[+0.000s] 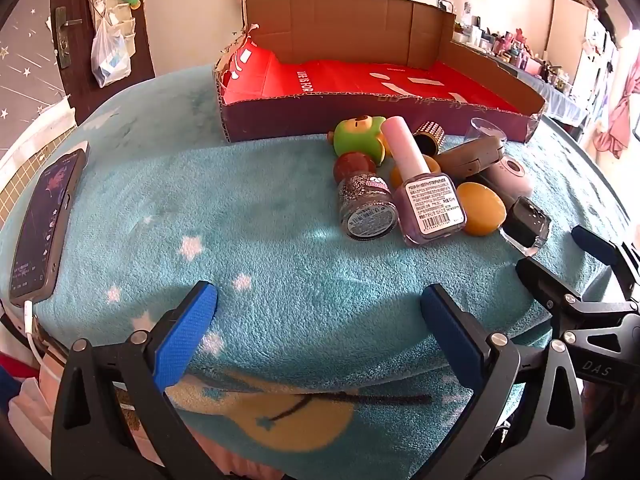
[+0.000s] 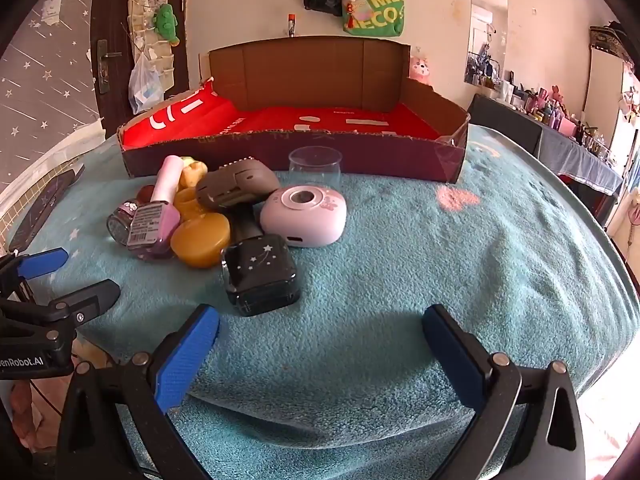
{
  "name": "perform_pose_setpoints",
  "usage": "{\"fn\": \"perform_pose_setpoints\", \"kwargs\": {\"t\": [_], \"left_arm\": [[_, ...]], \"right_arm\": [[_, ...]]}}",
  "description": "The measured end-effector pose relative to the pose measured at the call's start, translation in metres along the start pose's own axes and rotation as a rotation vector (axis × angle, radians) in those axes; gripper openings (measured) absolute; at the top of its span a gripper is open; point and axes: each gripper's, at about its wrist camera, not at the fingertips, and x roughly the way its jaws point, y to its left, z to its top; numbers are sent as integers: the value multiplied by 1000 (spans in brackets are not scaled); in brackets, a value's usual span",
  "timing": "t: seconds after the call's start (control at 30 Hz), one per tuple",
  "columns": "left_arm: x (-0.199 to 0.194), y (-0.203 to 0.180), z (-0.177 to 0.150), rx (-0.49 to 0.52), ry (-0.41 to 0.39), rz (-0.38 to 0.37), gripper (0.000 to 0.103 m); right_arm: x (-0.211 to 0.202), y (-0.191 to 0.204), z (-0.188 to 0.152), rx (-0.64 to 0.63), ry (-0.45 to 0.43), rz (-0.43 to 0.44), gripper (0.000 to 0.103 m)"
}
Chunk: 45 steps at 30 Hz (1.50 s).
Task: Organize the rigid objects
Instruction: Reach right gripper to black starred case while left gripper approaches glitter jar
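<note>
A pile of small objects lies on the teal blanket before a cardboard box (image 1: 360, 120) (image 2: 288, 152) with a red floor. The pile holds a purple nail polish bottle (image 1: 432, 200) (image 2: 154, 224), a glitter bottle (image 1: 366, 204), a green toy (image 1: 358, 138), an amber puck (image 1: 480, 208) (image 2: 202, 240), a black starred bottle (image 1: 526, 226) (image 2: 260, 276), a pink device (image 2: 304, 216), a grey case (image 2: 238, 184) and a clear cup (image 2: 316, 164). My left gripper (image 1: 318, 312) is open and empty, short of the pile. My right gripper (image 2: 320, 336) is open and empty, right of the black bottle.
A phone (image 1: 44, 224) on a cable lies at the blanket's left edge. A door with hanging bags stands behind at the left. A cluttered shelf (image 2: 560, 120) runs along the right wall. The other gripper shows at each view's side.
</note>
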Motion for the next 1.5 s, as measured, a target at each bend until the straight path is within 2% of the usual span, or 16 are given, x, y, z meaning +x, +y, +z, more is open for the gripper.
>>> {"fn": "perform_pose_setpoints", "kwargs": {"t": [1.03,1.17,1.37,1.47,1.5], "left_arm": [[-5,5,-4,13,2,-6,103],[-4,5,-3,16,5,-21,103],[-7,12,3,29,2,4,92],[-5,12,7,39,-8,11,92],[-5,10,8,38,-35,6,92]], "right_arm": [[-3,-1,1,-4,-1,15,103],[-11,4,1,-24,-23,42,99],[-10,9,7,-85,-34,61,89],[-7,11,10,-89,-22,85,85],[-6,12,10,-89,-24,91,84]]}}
